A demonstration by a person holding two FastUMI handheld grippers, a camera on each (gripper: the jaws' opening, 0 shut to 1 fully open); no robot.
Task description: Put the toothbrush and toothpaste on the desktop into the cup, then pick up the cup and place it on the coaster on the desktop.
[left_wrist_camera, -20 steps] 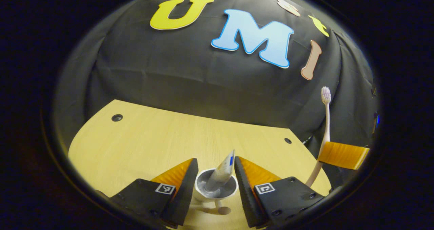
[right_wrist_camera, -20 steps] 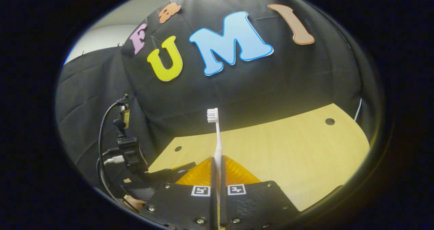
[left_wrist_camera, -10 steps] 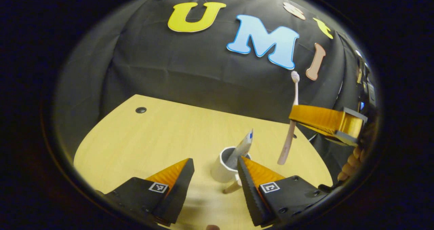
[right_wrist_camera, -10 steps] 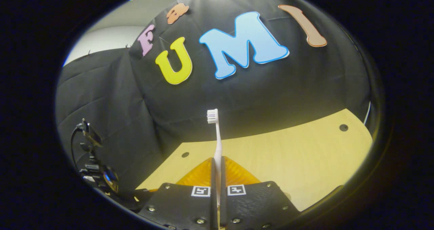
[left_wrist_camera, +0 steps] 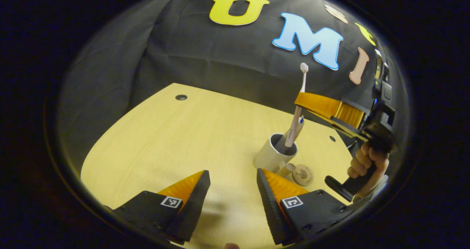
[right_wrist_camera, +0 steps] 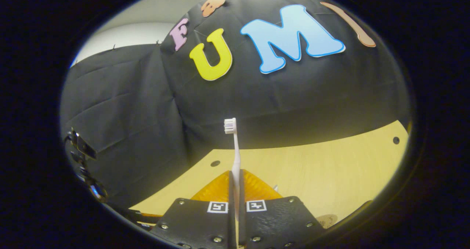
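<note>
**Inspector:** Right gripper [right_wrist_camera: 235,175] first. Condition?

**Assistant:** Its two fingers are pressed together on the handle of the toothbrush [right_wrist_camera: 235,151], which stands upright with the bristle head on top. In the left gripper view the same gripper [left_wrist_camera: 299,104] is above the cup [left_wrist_camera: 270,155], carried by a hand [left_wrist_camera: 367,162] on its grip, and the lower end of the toothbrush [left_wrist_camera: 295,122] is down inside the cup's mouth.

**Inspector:** Left gripper [left_wrist_camera: 232,184]?

**Assistant:** Fingers spread wide apart with nothing between them, low over the desktop [left_wrist_camera: 183,139], near the cup but apart from it.

**Inspector:** Toothpaste?

**Assistant:** The toothpaste [left_wrist_camera: 293,129] is in the cup, leaning, with its end above the rim beside the brush handle.

**Inspector:** Coaster?

**Assistant:** The round coaster [left_wrist_camera: 303,174] lies flat on the desktop just beside the cup's base (whether the two touch, I cannot tell). The cup stands on the desktop, not on the coaster.
</note>
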